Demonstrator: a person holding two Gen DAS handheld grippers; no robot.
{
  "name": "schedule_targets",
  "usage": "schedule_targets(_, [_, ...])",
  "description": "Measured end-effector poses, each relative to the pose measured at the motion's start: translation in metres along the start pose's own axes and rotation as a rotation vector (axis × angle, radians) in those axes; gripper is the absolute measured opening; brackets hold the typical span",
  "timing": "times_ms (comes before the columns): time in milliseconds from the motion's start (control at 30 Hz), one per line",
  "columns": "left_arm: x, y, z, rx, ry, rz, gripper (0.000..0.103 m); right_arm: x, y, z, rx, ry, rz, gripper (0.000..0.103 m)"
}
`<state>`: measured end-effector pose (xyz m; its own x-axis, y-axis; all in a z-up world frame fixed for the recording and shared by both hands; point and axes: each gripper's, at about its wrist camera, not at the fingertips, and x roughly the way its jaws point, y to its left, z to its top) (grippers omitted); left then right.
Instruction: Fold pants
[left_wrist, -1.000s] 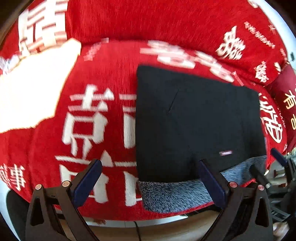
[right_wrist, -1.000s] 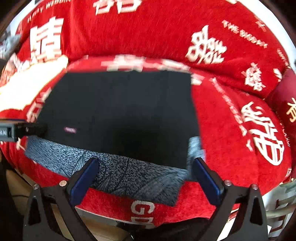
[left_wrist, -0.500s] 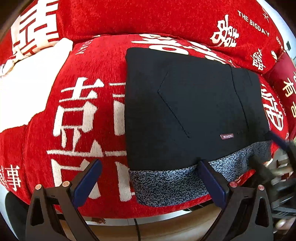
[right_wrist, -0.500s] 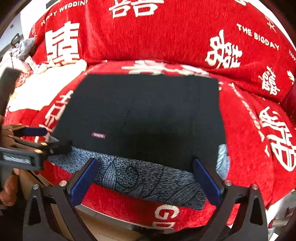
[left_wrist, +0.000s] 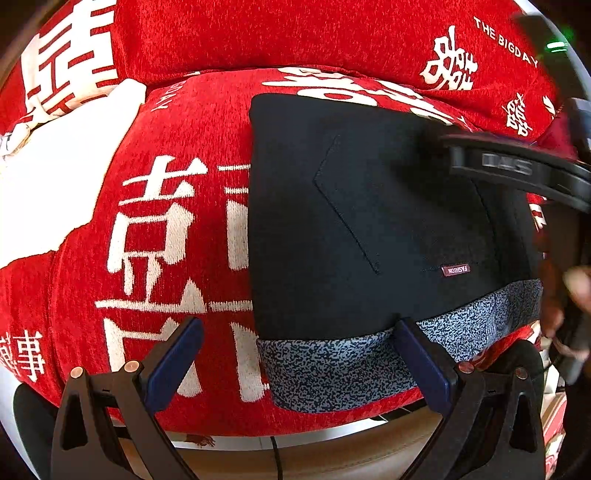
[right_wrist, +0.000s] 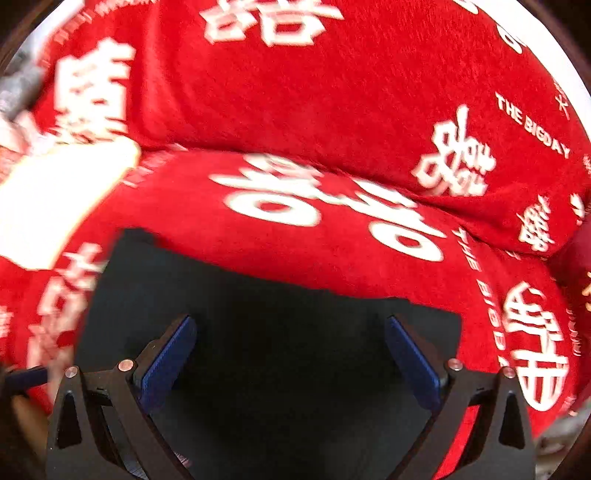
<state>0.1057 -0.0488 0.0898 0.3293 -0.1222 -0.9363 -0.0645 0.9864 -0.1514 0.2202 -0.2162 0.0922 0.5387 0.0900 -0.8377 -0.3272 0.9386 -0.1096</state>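
Black pants (left_wrist: 369, 214), already folded into a flat rectangle, are lying on the seat of a sofa draped in a red cover (left_wrist: 177, 122) printed with white Chinese characters and the words "THE BIGDAY". A speckled grey band (left_wrist: 332, 369) of fabric is showing along the near edge of the pants, hanging toward the front lip of the seat, and a small dark red label (left_wrist: 456, 270) is sitting just above that band on the right. A stitched pocket line is running diagonally across the black cloth. A white cloth (left_wrist: 55, 184) is lying on the seat to the left, apart from the pants.

The left gripper (left_wrist: 295, 358) is hovering at the front of the seat with its blue-padded fingers (left_wrist: 173, 358) spread wide and holding nothing; one finger is standing over the red cover, the other over the grey band. The right gripper (right_wrist: 291, 354) is hanging low over the black pants (right_wrist: 280, 332), its fingers (right_wrist: 168, 358) likewise spread wide with nothing between them; whether they are touching the cloth cannot be told. The right wrist view is blurred. In the left wrist view the dark body of the right gripper (left_wrist: 517, 166) is reaching in from the right above the pants, with part of the person's hand (left_wrist: 576, 288) showing blurred at the right edge
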Motion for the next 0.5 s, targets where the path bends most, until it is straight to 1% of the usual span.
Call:
schedule_targets(33, [0.001,0.000,0.000,-0.003,0.001,-0.004,0.103,0.012,-0.007,0.000,0.043,0.044,0.048,0.102])
schedule_targets(133, [0.002,0.002,0.001,-0.007,0.010,-0.013,0.103,0.005,-0.009,-0.004,0.022,0.023,0.061,0.102])
schedule_targets(167, [0.001,0.003,0.001,-0.007,0.010,-0.018,0.103,-0.004,-0.011,-0.007,0.021,0.003,0.067,0.102])
schedule_targets(200, [-0.003,0.005,0.002,-0.006,0.011,-0.025,0.103,-0.019,-0.016,-0.014,0.038,-0.041,0.083,0.102])
schedule_targets(267, [-0.015,0.013,0.005,-0.021,-0.020,-0.044,0.103,-0.039,-0.031,-0.029,0.072,-0.090,0.077,0.102])
schedule_targets(300, [-0.021,0.018,0.008,-0.034,-0.046,-0.049,0.103,-0.044,-0.039,-0.033,0.084,-0.098,0.070,0.103])
schedule_targets(333, [-0.024,0.024,0.012,-0.048,-0.061,-0.057,0.103,-0.049,-0.051,-0.044,0.110,-0.106,0.065,0.102])
schedule_targets(367, [-0.024,0.029,0.016,-0.062,-0.061,-0.074,0.103,-0.052,-0.065,-0.057,0.140,-0.102,0.069,0.103])
schedule_targets(433, [-0.015,0.042,0.025,-0.099,-0.020,-0.141,0.103,-0.050,-0.090,-0.079,0.197,-0.078,0.088,0.103])
schedule_targets(500, [-0.003,0.050,0.032,-0.126,0.034,-0.200,0.103,-0.042,-0.110,-0.092,0.246,-0.051,0.132,0.103])
